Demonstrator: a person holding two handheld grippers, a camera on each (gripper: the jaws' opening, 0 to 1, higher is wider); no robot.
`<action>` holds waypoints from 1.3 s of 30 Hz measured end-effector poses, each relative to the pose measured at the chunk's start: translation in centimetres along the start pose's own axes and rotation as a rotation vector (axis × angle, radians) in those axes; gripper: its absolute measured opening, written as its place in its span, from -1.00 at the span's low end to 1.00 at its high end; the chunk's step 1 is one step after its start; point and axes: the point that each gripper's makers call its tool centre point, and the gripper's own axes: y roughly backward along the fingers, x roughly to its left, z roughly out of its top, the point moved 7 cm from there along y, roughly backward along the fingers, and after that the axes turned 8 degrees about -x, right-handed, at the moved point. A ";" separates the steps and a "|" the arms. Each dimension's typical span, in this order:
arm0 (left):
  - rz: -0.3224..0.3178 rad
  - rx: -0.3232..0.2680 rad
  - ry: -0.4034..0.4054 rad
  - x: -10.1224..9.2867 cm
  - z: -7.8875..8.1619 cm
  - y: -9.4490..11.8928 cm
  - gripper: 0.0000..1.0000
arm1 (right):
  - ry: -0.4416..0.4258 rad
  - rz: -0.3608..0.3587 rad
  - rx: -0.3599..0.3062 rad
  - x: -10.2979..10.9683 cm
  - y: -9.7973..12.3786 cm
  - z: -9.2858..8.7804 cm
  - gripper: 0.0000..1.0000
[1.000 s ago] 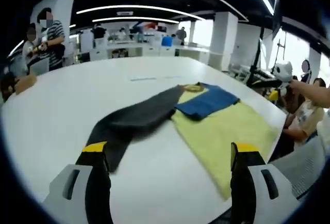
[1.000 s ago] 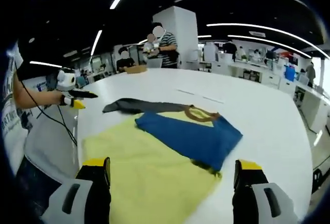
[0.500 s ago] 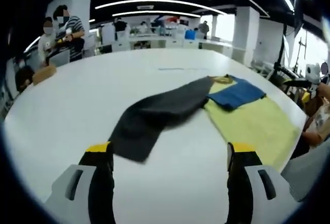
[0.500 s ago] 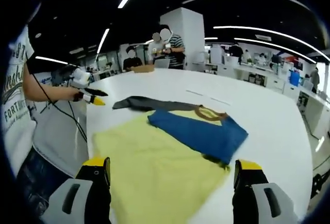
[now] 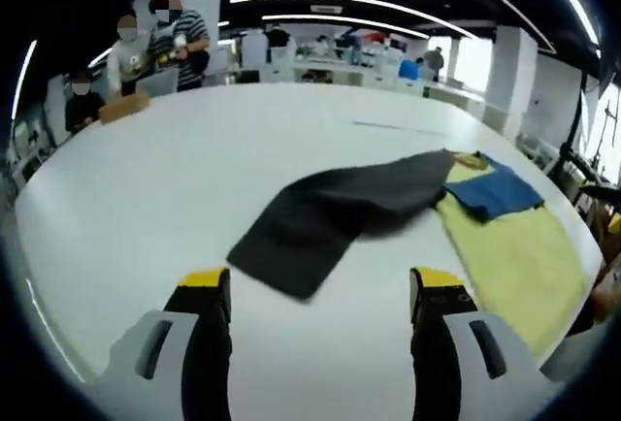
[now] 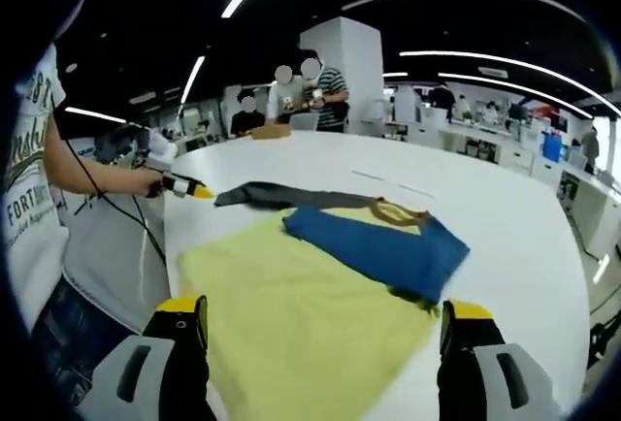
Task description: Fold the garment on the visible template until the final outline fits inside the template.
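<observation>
A yellow template sheet (image 6: 291,295) lies on the white table (image 6: 505,217). On it rests a folded blue garment (image 6: 378,246) with a brown collar (image 6: 398,212). A dark grey part (image 6: 281,196) of it stretches off the sheet onto the bare table. In the left gripper view that grey part (image 5: 340,208) lies just ahead of my open left gripper (image 5: 320,290), its near end between the jaws' lines and apart from them; the yellow sheet (image 5: 514,256) and blue fold (image 5: 500,191) sit to the right. My right gripper (image 6: 322,309) hangs open over the sheet's near edge, holding nothing.
The left gripper (image 6: 184,186), held in a person's hand, points at the grey end from the left. A person in a white T-shirt (image 6: 29,208) stands at that table edge. Other people and a brown box (image 5: 126,106) are at the far side.
The left gripper view has swung so the grey part now lies centred ahead of its jaws and nearer. In the right gripper view the left gripper has edged toward the grey end; the garment lies unchanged.
</observation>
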 end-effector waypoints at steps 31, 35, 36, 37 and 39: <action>0.196 0.038 0.062 1.0 -2.4 -2.8 -0.39 | -0.017 -0.039 0.005 -0.5 -0.2 -1.5 0.97; 0.208 0.045 0.077 1.1 -2.2 -3.0 -0.44 | -0.009 -0.046 0.013 -0.6 -0.1 -1.5 0.97; 0.207 0.048 0.081 1.1 -2.1 -3.1 -0.45 | -0.007 -0.047 0.013 -0.6 -0.1 -1.5 0.97; 0.209 0.054 0.085 1.0 -2.0 -3.2 -0.48 | -0.005 -0.050 0.012 -0.7 -0.1 -1.5 0.97; 0.227 0.067 0.088 1.1 -1.9 -3.2 -0.50 | -0.006 -0.051 0.007 -0.8 -0.1 -1.4 0.97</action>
